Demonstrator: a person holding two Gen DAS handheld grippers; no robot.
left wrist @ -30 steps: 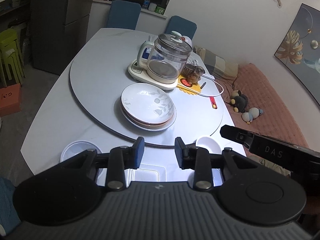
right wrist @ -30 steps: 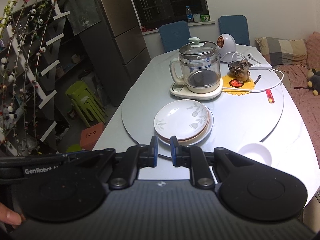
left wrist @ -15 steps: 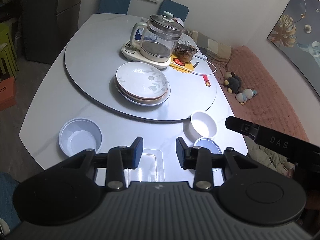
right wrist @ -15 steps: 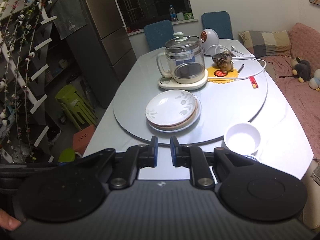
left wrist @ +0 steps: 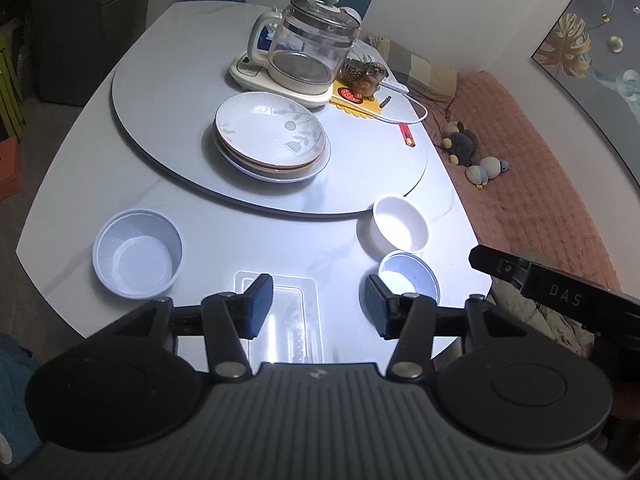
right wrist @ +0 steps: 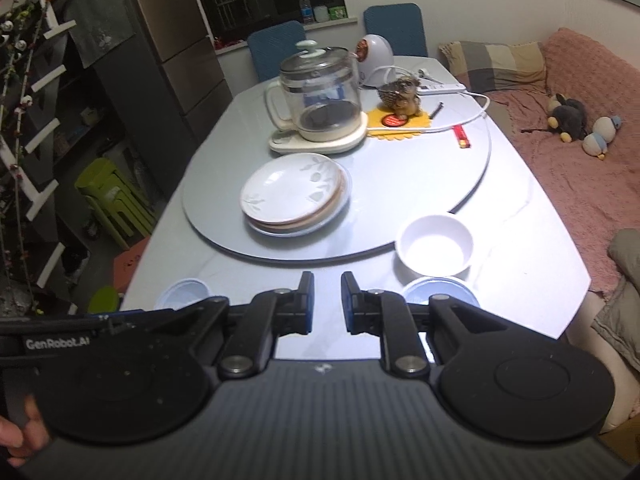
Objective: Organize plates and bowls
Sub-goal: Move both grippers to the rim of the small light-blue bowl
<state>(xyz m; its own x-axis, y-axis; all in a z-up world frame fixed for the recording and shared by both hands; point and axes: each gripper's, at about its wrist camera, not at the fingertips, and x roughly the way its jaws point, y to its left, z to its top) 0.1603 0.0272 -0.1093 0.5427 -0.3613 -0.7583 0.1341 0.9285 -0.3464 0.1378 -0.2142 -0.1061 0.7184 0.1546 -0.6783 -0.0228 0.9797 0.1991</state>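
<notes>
left gripper [left wrist: 318, 306] jaws opening, empty, over clear tray [left wrist: 276, 316] | right gripper [right wrist: 325, 303] parting slightly, empty | bowls [left wrist: 401, 227] on pale table [left wrist: 72, 184] edge; plate stack [left wrist: 272, 136] on turntable by kettle [left wrist: 308, 48] | pink sofa beyond | both grippers lower than before, more bowls visible

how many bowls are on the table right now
3: a pale blue bowl near the left edge, a white bowl beside the turntable, and a small blue bowl just before it.

pale dishes on my grey table

i see a white top plate [left wrist: 269, 133] with grey leaf print, a white bowl [left wrist: 401, 228], a pale blue bowl [left wrist: 137, 253], a yellow mat [right wrist: 399, 123].
</notes>
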